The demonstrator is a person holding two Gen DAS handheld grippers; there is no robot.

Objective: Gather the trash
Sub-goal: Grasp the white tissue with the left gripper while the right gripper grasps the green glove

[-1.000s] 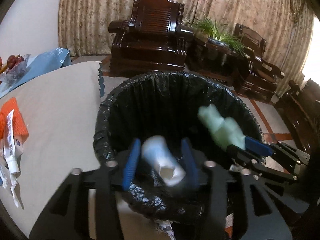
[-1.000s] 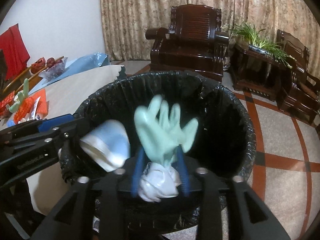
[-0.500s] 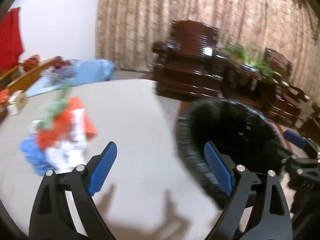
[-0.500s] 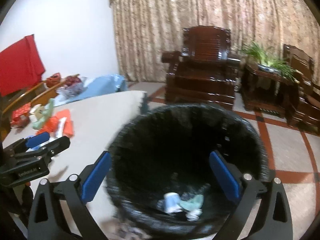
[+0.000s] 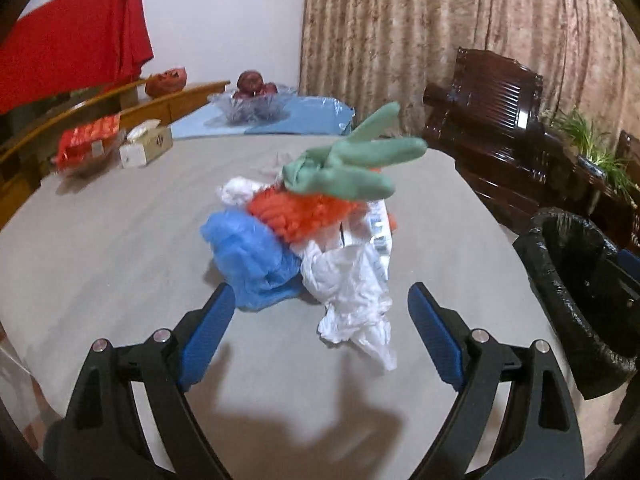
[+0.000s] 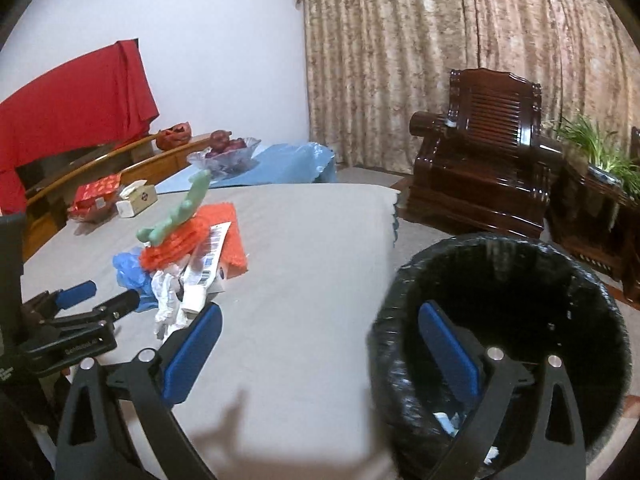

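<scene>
A heap of trash lies on the grey table (image 5: 120, 248): a green glove (image 5: 352, 168) on top, an orange net (image 5: 296, 212), a blue plastic bag (image 5: 252, 256) and crumpled white paper (image 5: 352, 288). My left gripper (image 5: 320, 296) is open just short of the heap, with nothing held and the white paper near its gap. The black-lined bin (image 6: 520, 244) stands off the table's right edge, with a few scraps at its bottom. My right gripper (image 6: 320, 312) is open and empty, one finger over the table and the other over the bin's rim. The heap (image 6: 180, 248) and the left gripper (image 6: 106, 296) show at the left of the right wrist view.
A tissue box (image 5: 146, 146), a red packet (image 5: 86, 140) and a glass fruit bowl (image 5: 252, 100) on a blue cloth sit at the table's far side. A dark wooden armchair (image 6: 480, 152) and a potted plant (image 6: 600, 148) stand beyond the bin.
Both grippers opened over the bin; the white wad and the green glove dropped in. Both then swung left, the left one to the heap on the table.
</scene>
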